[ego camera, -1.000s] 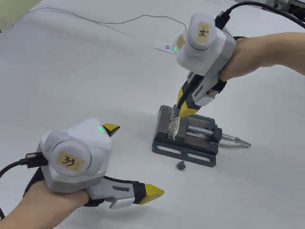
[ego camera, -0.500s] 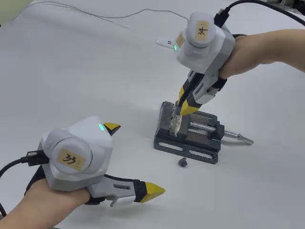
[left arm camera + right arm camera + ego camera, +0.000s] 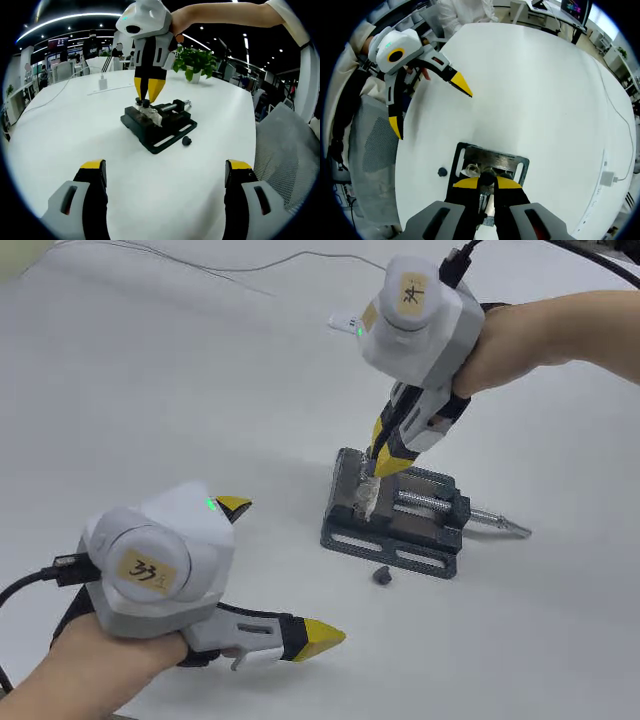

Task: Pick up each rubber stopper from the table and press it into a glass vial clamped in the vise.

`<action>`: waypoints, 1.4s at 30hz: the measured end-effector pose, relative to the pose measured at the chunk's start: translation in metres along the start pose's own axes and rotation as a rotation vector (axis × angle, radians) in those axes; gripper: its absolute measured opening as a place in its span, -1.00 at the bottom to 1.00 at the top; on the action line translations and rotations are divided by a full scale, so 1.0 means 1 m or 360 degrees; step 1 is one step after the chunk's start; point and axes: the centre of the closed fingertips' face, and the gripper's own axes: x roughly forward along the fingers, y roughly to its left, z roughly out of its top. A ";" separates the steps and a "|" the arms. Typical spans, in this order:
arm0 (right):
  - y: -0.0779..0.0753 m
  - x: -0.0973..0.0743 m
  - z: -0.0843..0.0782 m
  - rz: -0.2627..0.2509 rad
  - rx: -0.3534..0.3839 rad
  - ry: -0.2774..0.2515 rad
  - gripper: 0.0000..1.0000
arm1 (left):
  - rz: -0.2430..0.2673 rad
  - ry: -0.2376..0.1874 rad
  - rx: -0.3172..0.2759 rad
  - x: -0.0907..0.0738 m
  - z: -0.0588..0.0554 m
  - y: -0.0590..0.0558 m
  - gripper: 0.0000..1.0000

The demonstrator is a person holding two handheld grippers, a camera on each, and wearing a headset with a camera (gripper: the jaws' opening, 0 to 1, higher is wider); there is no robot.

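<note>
Two grippers are over a white table (image 3: 150, 410), and the black vise (image 3: 395, 530) makes the handiest landmark. The right gripper (image 3: 378, 468) points steeply down onto the top of the vise. Its yellow-tipped jaws are pinched almost together on a dark rubber stopper (image 3: 487, 176), which sits right at the glass vial (image 3: 366, 498) clamped in the vise (whether the stopper is seated in the vial's neck cannot be told). The left gripper (image 3: 280, 575) hangs well apart from the vise, off its near left side, with its jaws spread wide and nothing between them. A second stopper (image 3: 381, 578) lies loose on the table just beside the near edge of the vise, touching neither gripper. Well beyond the far side of the vise, a white plug (image 3: 343, 323) with a thin cable rests on the table.
</note>
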 end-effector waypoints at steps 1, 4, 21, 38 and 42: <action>0.000 0.000 0.000 -0.0005 0.0005 0.0005 -0.91 | -0.0001 0.0001 -0.0002 0.000 0.000 0.000 0.97; -0.001 0.000 0.000 -0.0012 0.0045 0.0004 -0.91 | -0.0006 0.0000 -0.0002 0.001 0.000 -0.001 0.97; -0.001 0.000 0.004 -0.0022 0.0147 0.0005 -0.91 | -0.0023 -0.0003 -0.0003 0.003 0.001 -0.005 0.97; 0.001 -0.001 0.004 -0.0035 0.0058 -0.0012 -0.85 | -0.0029 0.0009 -0.0014 0.002 -0.002 -0.006 0.94; 0.000 0.000 0.003 -0.0046 0.0029 -0.0005 -0.85 | -0.0033 0.0010 -0.0018 0.003 -0.003 -0.007 0.94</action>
